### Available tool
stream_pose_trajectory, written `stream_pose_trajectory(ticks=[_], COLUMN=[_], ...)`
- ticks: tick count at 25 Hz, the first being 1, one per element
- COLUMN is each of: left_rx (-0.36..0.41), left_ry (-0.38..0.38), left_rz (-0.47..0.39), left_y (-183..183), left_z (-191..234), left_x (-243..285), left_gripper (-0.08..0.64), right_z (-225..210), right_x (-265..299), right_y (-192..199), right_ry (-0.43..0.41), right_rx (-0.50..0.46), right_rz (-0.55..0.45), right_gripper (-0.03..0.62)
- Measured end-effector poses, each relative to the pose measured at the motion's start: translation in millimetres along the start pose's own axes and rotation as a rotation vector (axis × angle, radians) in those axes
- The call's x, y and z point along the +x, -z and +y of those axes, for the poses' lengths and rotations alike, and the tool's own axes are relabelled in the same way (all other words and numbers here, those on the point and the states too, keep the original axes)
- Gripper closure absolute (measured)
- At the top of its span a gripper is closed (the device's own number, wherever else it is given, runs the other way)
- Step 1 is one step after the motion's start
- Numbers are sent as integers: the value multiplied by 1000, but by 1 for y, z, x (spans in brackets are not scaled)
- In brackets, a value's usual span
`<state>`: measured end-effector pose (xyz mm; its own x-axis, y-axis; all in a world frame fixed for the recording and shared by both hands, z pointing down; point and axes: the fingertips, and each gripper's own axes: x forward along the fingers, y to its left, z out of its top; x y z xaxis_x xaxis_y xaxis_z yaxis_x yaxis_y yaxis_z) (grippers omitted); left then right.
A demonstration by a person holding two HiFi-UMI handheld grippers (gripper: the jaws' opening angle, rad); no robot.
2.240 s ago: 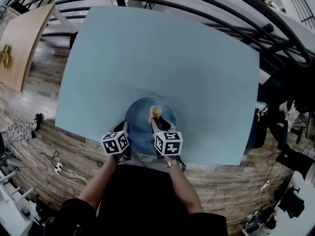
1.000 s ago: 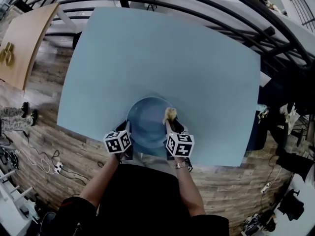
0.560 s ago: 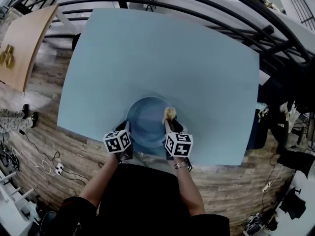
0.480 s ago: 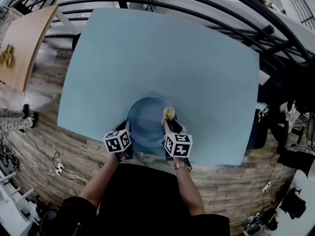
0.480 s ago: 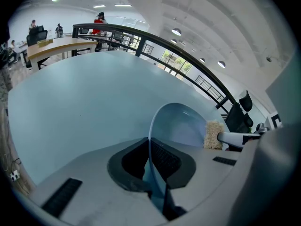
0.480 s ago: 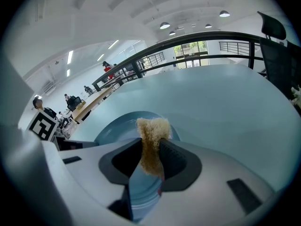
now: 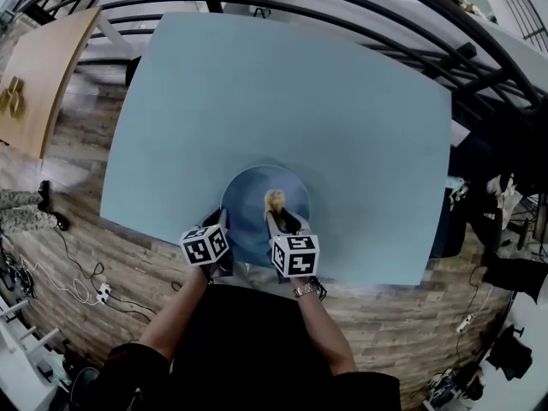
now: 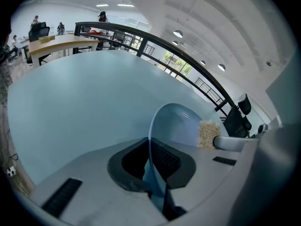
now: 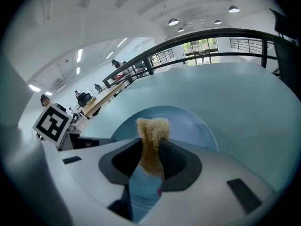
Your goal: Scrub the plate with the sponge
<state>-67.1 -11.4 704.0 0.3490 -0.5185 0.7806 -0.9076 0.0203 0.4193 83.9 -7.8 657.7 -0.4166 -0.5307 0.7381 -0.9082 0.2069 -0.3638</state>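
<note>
Right gripper [image 9: 150, 150] pinches the sponge [image 9: 151, 126]; left gripper [image 8: 150, 150] clamps the plate [image 8: 178, 125] rim.

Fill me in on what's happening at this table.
A person holds a gripper in each hand and is washing a blue plate on a light blue table. The left gripper is clamped on the plate's near-left rim and steadies it. The right gripper pinches a yellowish sponge and holds it over the middle of the plate, apparently pressed against its surface.
</note>
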Motion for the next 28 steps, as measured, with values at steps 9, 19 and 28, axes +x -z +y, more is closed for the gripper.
stream_pose_trajectory(ticks=[9, 19, 28], left_rx=[-7, -3, -18], left_ry=[10, 1, -5], left_rz=[-8, 1, -3], left_y=[1, 2, 1], left_z=[0, -1, -2], left_x=[0, 0, 1], left_gripper=[554, 554, 554], right_z=[47, 76, 89], right_x=[12, 16, 23], right_y=[14, 27, 38], right_ry=[-91, -144, -171], right_rx=[-60, -99, -112], right_rz=[47, 104, 156], right_gripper=[480, 480, 480])
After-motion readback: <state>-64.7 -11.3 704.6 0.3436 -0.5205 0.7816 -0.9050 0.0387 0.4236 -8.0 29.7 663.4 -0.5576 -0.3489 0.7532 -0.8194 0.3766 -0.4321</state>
